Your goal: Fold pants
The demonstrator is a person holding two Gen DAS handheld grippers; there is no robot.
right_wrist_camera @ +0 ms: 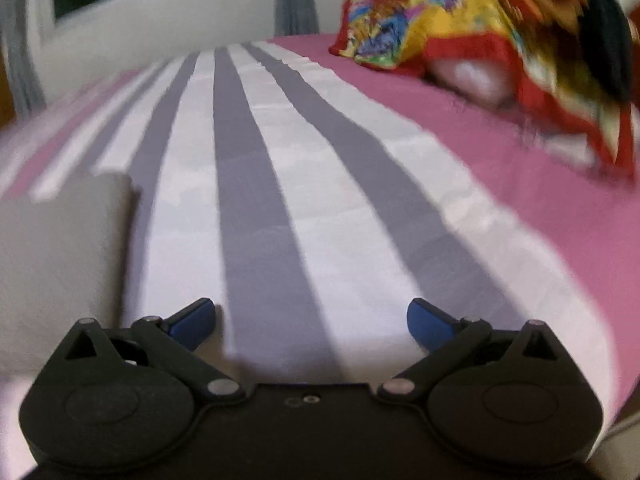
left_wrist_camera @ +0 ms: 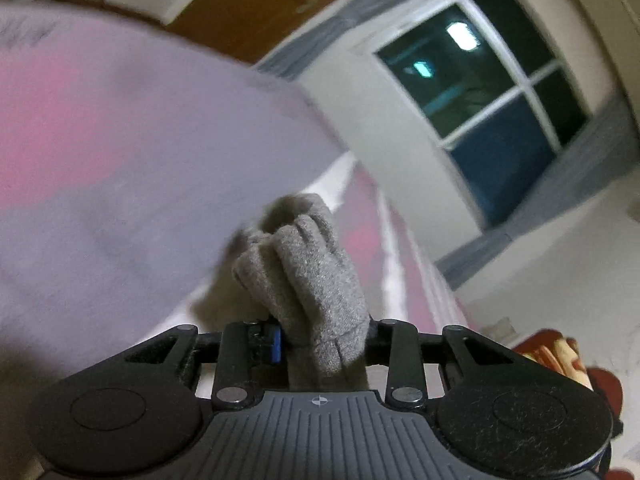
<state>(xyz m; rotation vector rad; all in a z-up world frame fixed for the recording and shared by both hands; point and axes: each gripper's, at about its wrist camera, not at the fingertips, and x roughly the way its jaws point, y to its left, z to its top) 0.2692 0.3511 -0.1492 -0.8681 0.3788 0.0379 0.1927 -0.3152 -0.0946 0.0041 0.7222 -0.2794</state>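
Grey fleece pants, bunched in thick folds, being clamped between the closed pads of the left gripper above the pink, grey and white striped bedspread. Right gripper hovering empty, blue-tipped fingers spread wide, beside a blurred pale grey fabric edge. Best advice: pinching a matching edge, lifting evenly, keeping cloth taut before laying flat.

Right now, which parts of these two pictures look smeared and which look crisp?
Left wrist view: the bunched grey pants are crisp, while the bed and window are smeared. Right wrist view: the stripes are fairly clear, but the colourful cloth is blurred.
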